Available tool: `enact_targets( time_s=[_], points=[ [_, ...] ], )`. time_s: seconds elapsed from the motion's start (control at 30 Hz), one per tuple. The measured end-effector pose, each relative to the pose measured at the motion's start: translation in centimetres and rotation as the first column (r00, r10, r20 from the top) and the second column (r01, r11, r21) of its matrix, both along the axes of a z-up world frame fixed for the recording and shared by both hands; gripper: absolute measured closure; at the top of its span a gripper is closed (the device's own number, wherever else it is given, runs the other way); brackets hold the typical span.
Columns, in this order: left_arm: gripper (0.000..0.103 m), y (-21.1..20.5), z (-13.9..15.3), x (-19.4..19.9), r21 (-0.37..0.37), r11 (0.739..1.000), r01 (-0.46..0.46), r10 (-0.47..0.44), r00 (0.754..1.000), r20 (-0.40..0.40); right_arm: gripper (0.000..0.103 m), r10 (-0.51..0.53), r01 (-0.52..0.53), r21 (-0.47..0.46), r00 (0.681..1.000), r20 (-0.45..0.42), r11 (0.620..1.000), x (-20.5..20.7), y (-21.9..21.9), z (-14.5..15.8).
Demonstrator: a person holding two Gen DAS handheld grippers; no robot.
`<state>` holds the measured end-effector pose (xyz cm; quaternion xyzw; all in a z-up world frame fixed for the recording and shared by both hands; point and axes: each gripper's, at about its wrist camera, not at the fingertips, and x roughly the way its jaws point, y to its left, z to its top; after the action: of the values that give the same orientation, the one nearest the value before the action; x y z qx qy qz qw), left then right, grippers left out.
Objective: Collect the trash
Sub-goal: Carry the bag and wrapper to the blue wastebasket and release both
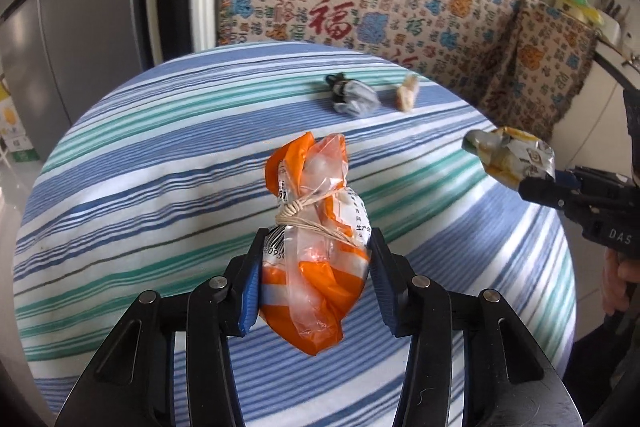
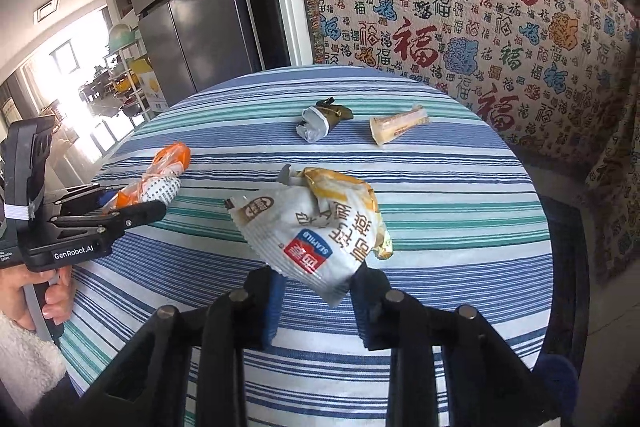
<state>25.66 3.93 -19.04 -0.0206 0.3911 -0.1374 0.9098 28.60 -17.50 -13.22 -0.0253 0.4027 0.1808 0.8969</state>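
Both tongs were loaded and off the table. My left tongs (image 1: 314,267) were clamped on the orange-and-clear bag (image 1: 316,247), tied off with a rubber band; the pads pressed its lower half and the knotted top stuck out past the tips toward 12 o'clock. My right tongs (image 2: 316,291) were clamped on the white snack wrapper (image 2: 312,227), but only on its bottom corner — most of it fanned out above the tips.

Risks, as I judged them:
- The wrapper grip was thin. It was slick foil held by a corner, so a quick swing or a snag could have pulled it free.
- The bag was soft and slippery. It could have squeezed out downward, since its bulge hung below the pads.
- In the left view the right tongs sat at 3 o'clock, near the left — the two loads could have knocked together if I brought them to one bin at once.
- No bin showed in either view, so I couldn't tell how far the carry was.

Still on the striped table (image 2: 440,187): a grey crumpled wrapper (image 2: 320,121) at 12 o'clock and a pale cone-shaped wrapper (image 2: 396,125) just beside it at 1 o'clock, neither touched yet.
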Motion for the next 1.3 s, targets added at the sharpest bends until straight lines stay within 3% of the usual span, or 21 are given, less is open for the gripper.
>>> enact_targets(
  time_s=[0.13,0.3,0.5,0.7,0.9,1.13,1.3],
  points=[
    [0.055,-2.9,1.2,-0.8,0.015,0.999,0.046,-0.046,0.999,0.020,0.073,-0.016,0.016,0.006,0.999,0.031,1.000,-1.7,-1.9,1.5],
    [0.055,-8.7,3.2,-2.1,-0.016,0.986,0.166,-0.166,0.986,0.033,0.073,-0.085,0.084,0.016,0.993,0.080,0.996,-4.8,-6.5,4.0],
    [0.055,-18.8,5.3,-4.0,-0.056,0.930,0.362,-0.359,0.931,0.060,0.073,-0.229,0.233,-0.041,0.969,0.091,0.972,-9.5,-15.3,5.8],
    [0.055,-30.1,5.4,-5.4,-0.077,0.847,0.526,-0.524,0.851,0.040,0.073,-0.370,0.372,-0.121,0.928,0.036,0.921,-13.9,-23.5,4.0],
    [0.055,-38.2,3.6,-5.9,-0.107,0.786,0.609,-0.614,0.789,-0.019,0.073,-0.476,0.469,-0.128,0.879,-0.029,0.874,-16.4,-30.5,1.4],
    [0.055,-44.0,1.4,-5.7,-0.109,0.762,0.638,-0.646,0.759,-0.076,0.073,-0.524,0.513,-0.120,0.847,-0.087,0.850,-17.0,-35.0,-1.3],
    [0.054,-46.4,0.2,-5.3,-0.111,0.746,0.656,-0.666,0.739,-0.103,0.073,-0.524,0.512,-0.123,0.845,-0.108,0.850,-16.9,-37.2,-3.1]
  ],
)
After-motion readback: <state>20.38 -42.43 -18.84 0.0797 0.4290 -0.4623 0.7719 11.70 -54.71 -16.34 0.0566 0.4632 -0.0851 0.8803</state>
